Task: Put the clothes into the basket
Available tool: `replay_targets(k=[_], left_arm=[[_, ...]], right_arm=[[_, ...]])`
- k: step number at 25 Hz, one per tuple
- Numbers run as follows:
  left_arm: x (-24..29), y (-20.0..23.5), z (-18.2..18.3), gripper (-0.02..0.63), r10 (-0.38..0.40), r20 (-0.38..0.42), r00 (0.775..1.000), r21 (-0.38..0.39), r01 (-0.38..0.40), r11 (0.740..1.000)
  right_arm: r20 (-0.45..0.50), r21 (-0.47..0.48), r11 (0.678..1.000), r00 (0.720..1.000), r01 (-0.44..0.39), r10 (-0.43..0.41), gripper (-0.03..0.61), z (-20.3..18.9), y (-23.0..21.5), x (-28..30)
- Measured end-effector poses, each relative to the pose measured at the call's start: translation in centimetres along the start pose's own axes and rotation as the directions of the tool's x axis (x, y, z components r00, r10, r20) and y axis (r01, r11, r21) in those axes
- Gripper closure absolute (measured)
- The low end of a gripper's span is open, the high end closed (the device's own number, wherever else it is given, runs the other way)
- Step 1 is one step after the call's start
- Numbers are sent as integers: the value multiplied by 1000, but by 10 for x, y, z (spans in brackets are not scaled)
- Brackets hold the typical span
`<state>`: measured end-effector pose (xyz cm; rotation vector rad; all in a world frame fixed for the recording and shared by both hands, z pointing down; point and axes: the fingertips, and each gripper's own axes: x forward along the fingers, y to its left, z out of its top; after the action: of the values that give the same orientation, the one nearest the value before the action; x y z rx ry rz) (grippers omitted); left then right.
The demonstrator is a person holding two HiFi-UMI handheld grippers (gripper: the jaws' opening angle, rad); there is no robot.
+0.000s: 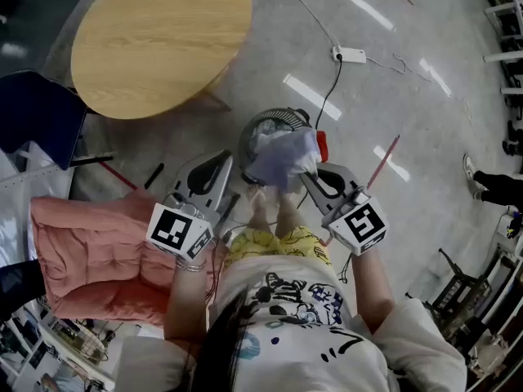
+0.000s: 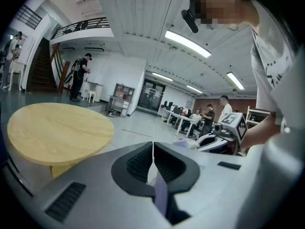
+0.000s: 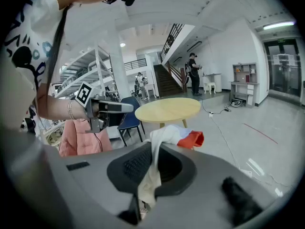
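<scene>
The right gripper (image 3: pixel 152 160) pinched the crumpled garment (image 1: pixel 282 158) by its soft, limp white fabric. The left gripper (image 2: pixel 153 162) clamped a thin lavender strip of it, and the bundle hung over the round mesh basket (image 1: pixel 276 119).

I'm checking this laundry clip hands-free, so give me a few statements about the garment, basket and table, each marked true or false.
The right gripper is shut on a pale garment. True.
The basket stands on the round wooden table. False: it stands on the floor, beside the table.
A pink padded item lies at the person's left. True.
The garment lies flat on the floor. False: it hangs over the basket.
</scene>
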<state>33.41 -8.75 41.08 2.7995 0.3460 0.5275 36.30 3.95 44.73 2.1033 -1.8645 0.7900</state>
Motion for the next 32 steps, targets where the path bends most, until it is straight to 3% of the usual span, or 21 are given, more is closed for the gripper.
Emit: replay_targets(k=[19,32], left_arm=[[44,31,-101,595,14,-97,995,-81,-22,996],[59,57,-156,595,64,-109,992,-137,-78,987]], right_arm=[[-101,63,998,995,8,-2,541,-101,-38,64],[-119,115,993,992,-25,39,541,-153,-50,112]])
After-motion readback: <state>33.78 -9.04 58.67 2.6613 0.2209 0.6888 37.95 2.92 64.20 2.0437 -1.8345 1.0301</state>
